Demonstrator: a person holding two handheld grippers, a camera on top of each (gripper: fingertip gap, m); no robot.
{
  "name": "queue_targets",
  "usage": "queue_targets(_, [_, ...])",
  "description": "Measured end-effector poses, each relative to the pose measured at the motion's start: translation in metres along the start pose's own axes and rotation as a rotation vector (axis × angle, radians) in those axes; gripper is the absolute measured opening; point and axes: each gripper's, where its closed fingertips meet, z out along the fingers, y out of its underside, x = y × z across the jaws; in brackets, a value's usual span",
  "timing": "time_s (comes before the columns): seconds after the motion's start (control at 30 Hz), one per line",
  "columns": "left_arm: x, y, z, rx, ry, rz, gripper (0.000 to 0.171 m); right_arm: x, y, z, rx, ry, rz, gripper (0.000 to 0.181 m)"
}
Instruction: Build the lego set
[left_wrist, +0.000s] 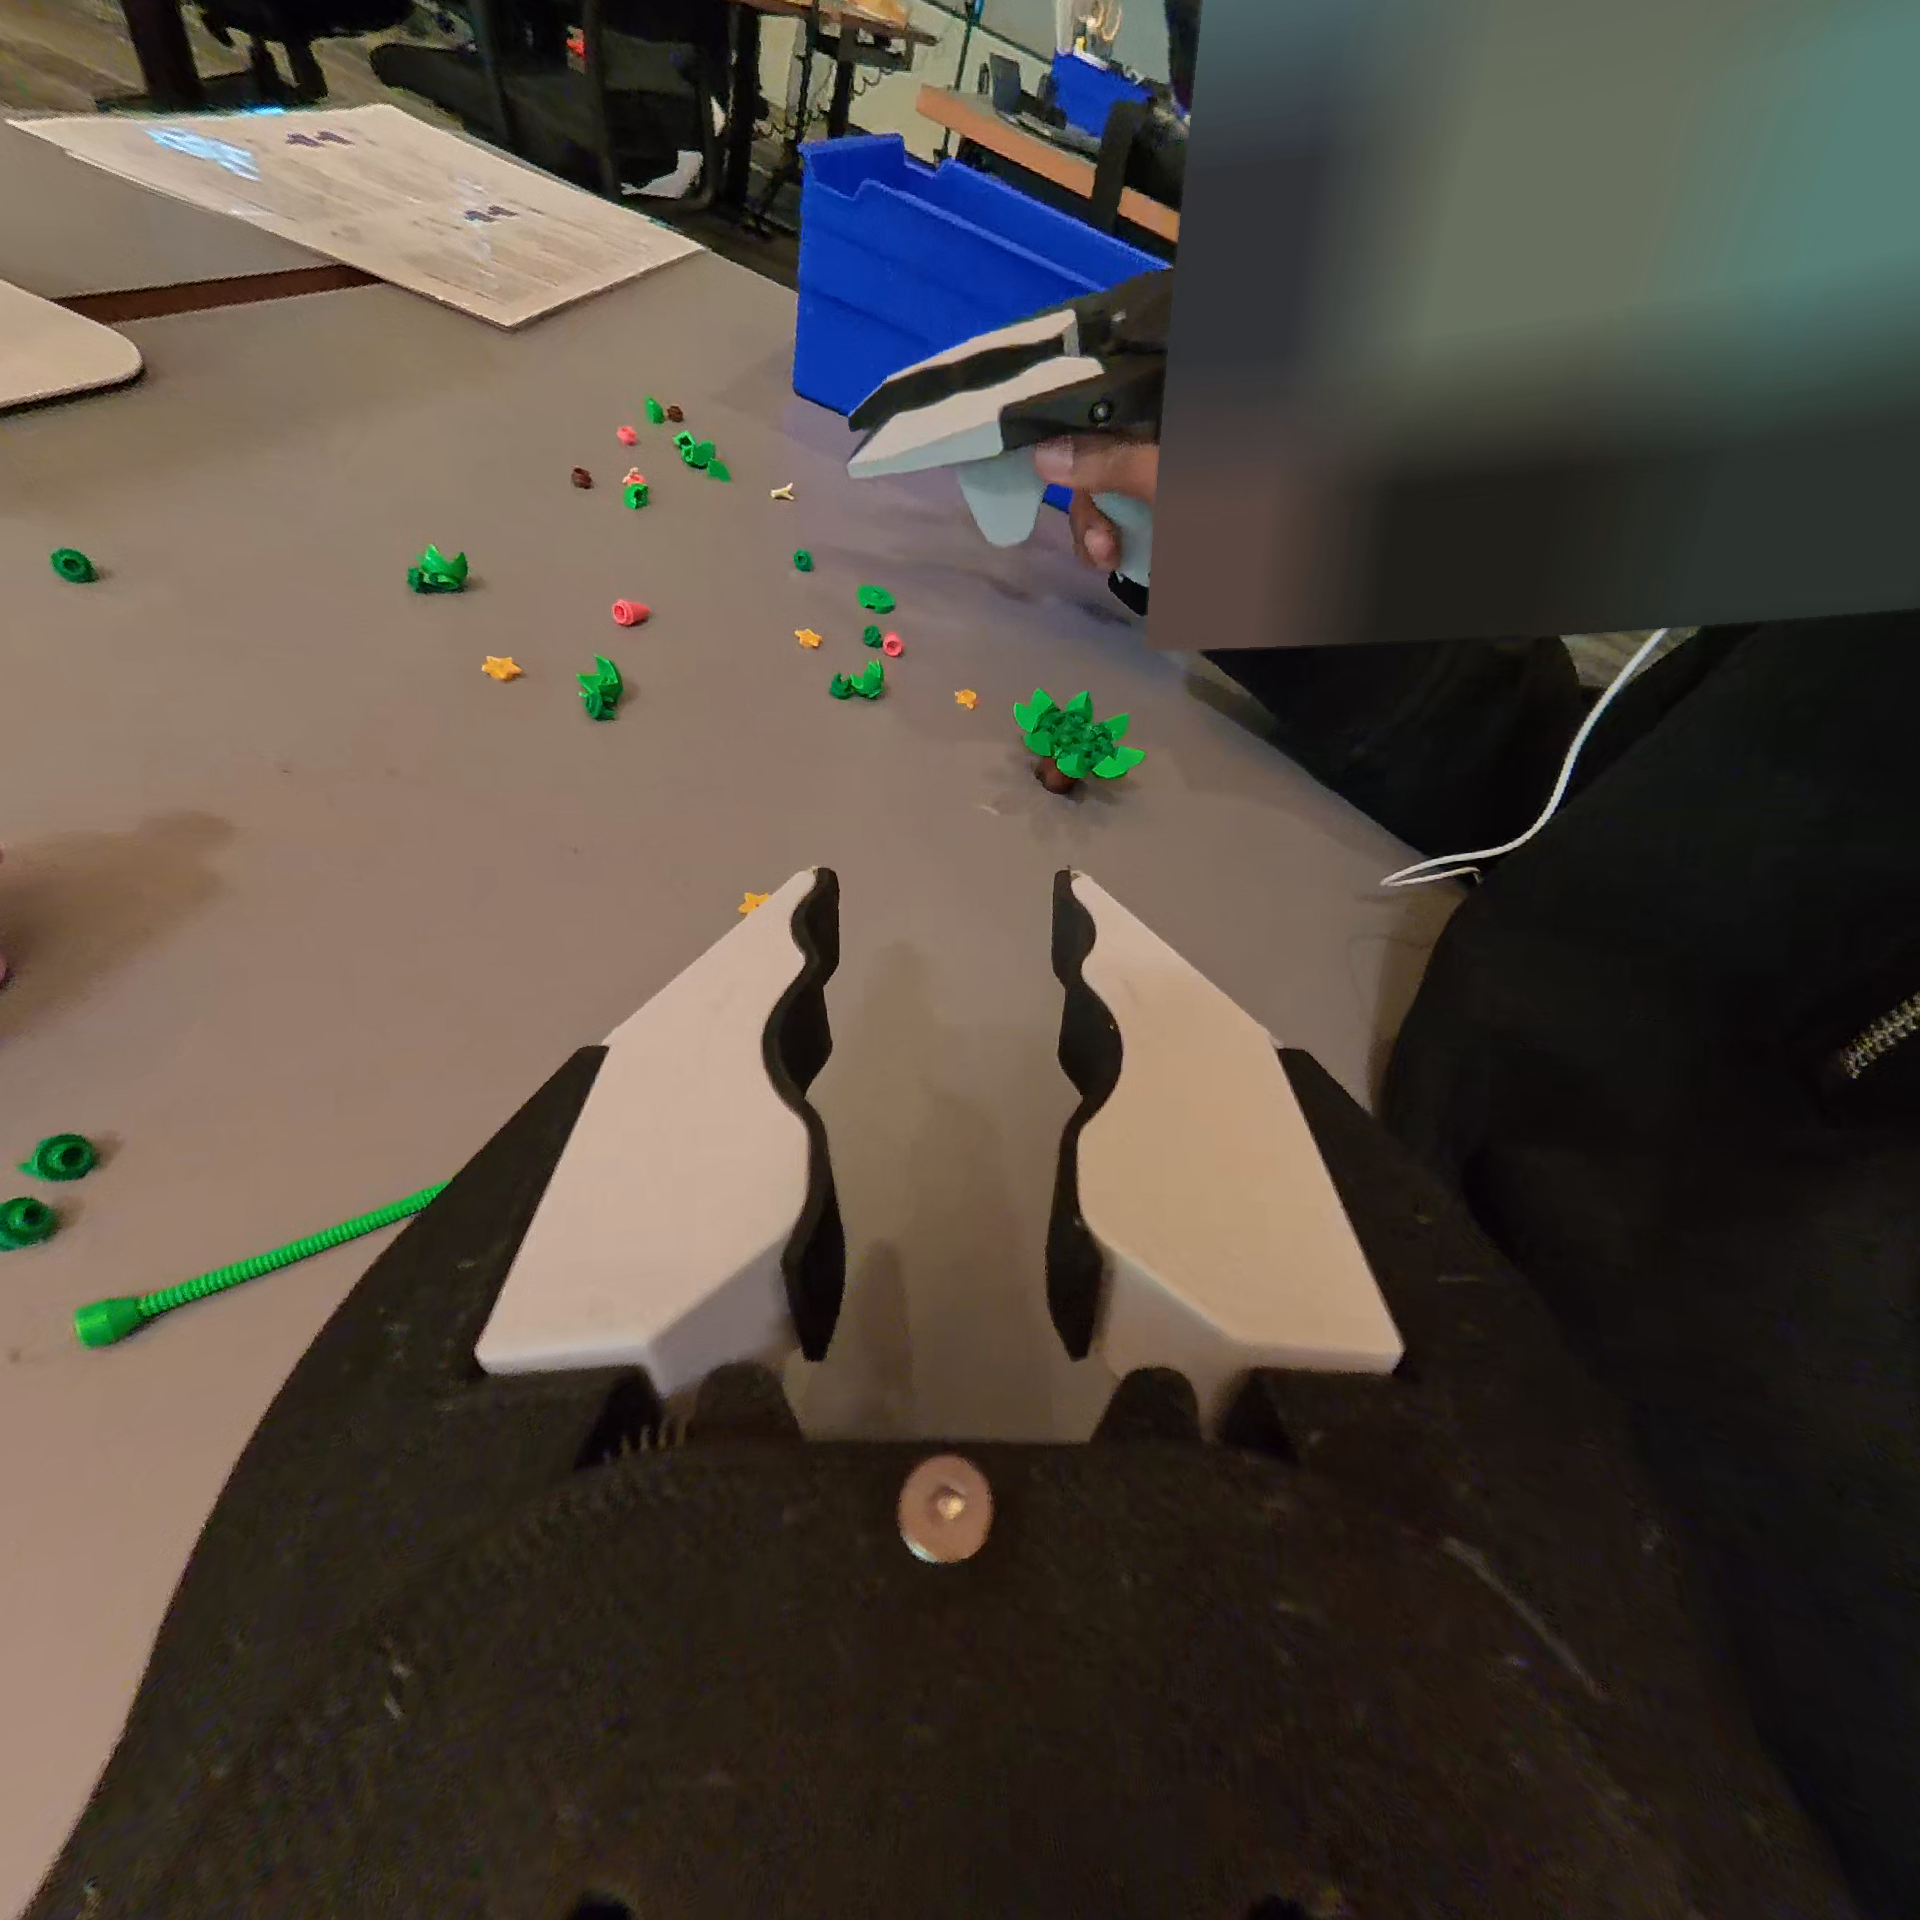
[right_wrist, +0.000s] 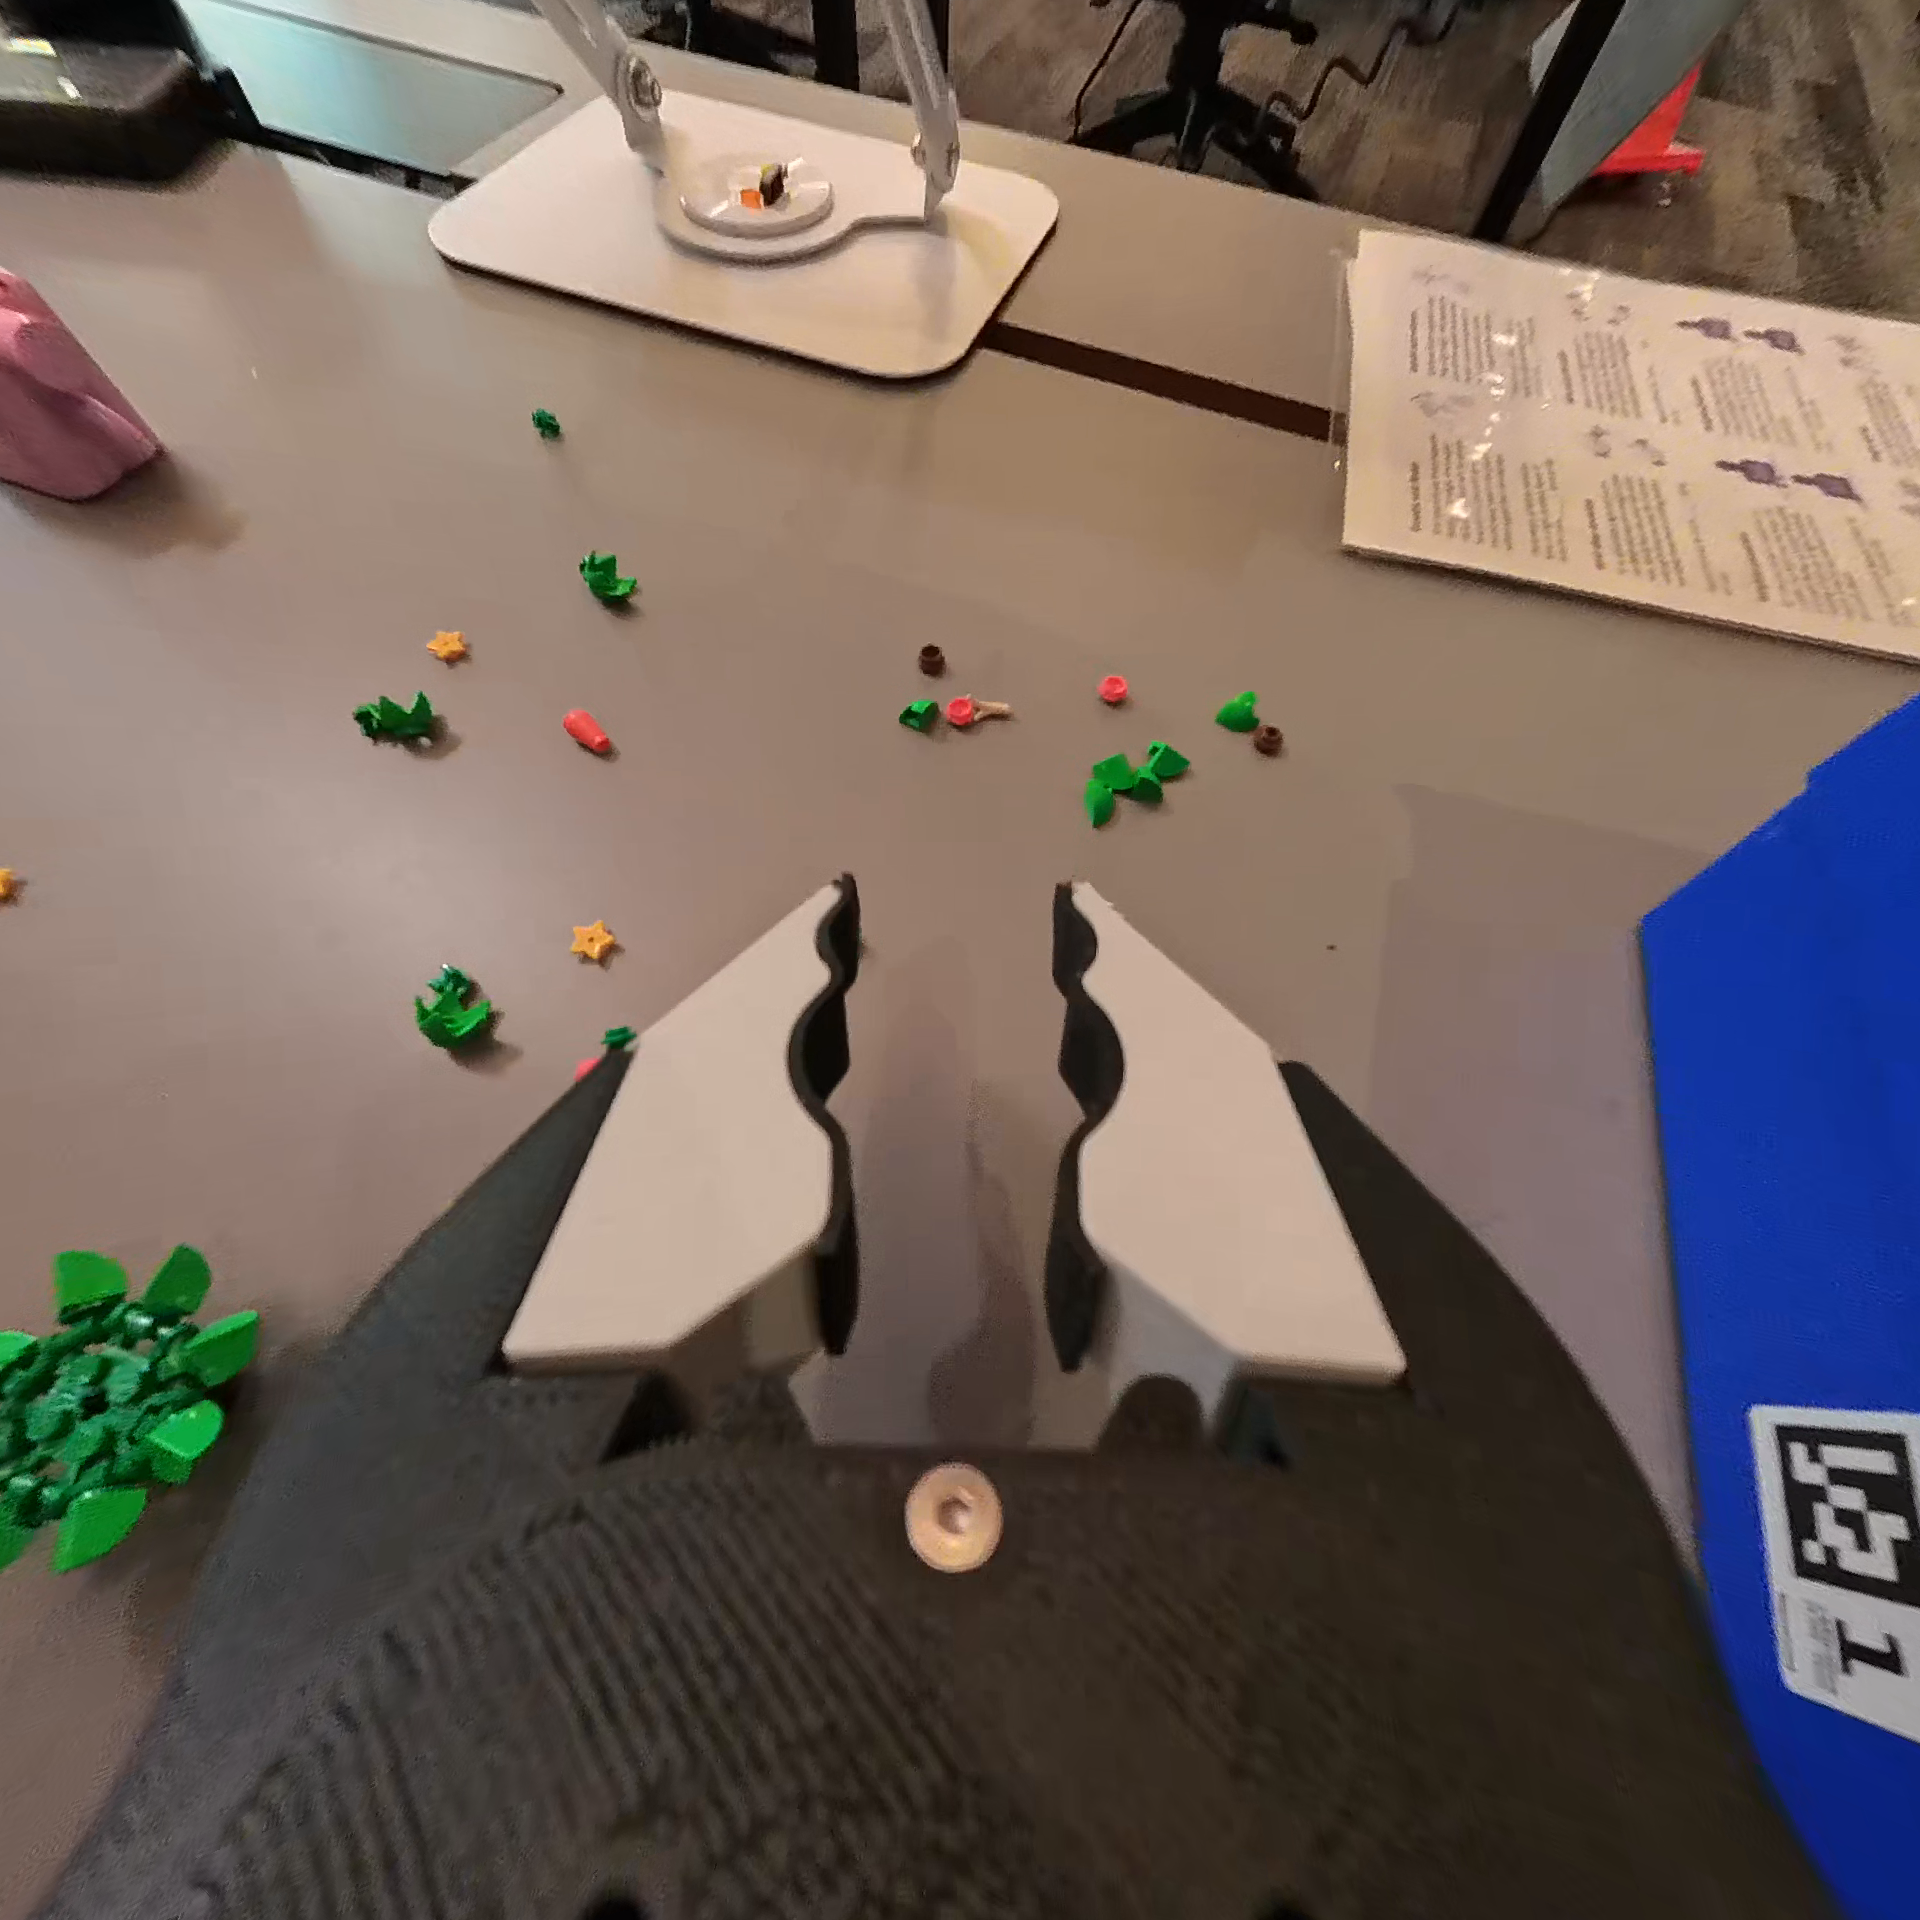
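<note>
Small lego pieces lie scattered on the grey table (left_wrist: 312, 883): green leaf pieces (left_wrist: 438, 569), orange stars (left_wrist: 502, 667), pink pieces (left_wrist: 629, 612), brown studs (left_wrist: 582, 477). A built green leafy plant on a brown base (left_wrist: 1076, 740) stands ahead and right of my left gripper (left_wrist: 943, 878), which is open and empty above the table. A green ribbed stem (left_wrist: 249, 1265) lies to its left. My right gripper (right_wrist: 954, 885) is open and empty; it also shows in the left wrist view (left_wrist: 868, 442), held by a hand. The plant (right_wrist: 104, 1403) sits at its lower left.
A blue bin (left_wrist: 935, 281) stands at the table's far right; it also shows in the right wrist view (right_wrist: 1797, 1195) close by my right gripper. An instruction sheet (right_wrist: 1642, 447) and a white stand base (right_wrist: 748, 249) lie at the back. A pink object (right_wrist: 52, 405) sits far left. The grippers' ends are close to 25 cm from one another. From either gripper's tips it is about 15 cm to the plant (right_wrist: 104, 1403).
</note>
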Motion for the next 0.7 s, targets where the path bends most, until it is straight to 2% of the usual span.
queue_targets(0.37, [0.004, 0.002, 0.002, -0.016, -0.022, 0.062, 0.038, 0.005, 0.009, 0.014, -0.031, 0.002, 0.032, 0.035])
queue_targets(0.57, [0.005, 0.001, 0.001, -0.012, -0.024, 0.067, 0.037, 0.015, 0.012, 0.036, -0.115, -0.033, 0.092, 0.030])
queue_targets(0.7, [0.006, 0.003, 0.002, -0.021, -0.032, 0.093, 0.036, 0.027, 0.008, 0.049, -0.130, 0.018, 0.064, 0.026])
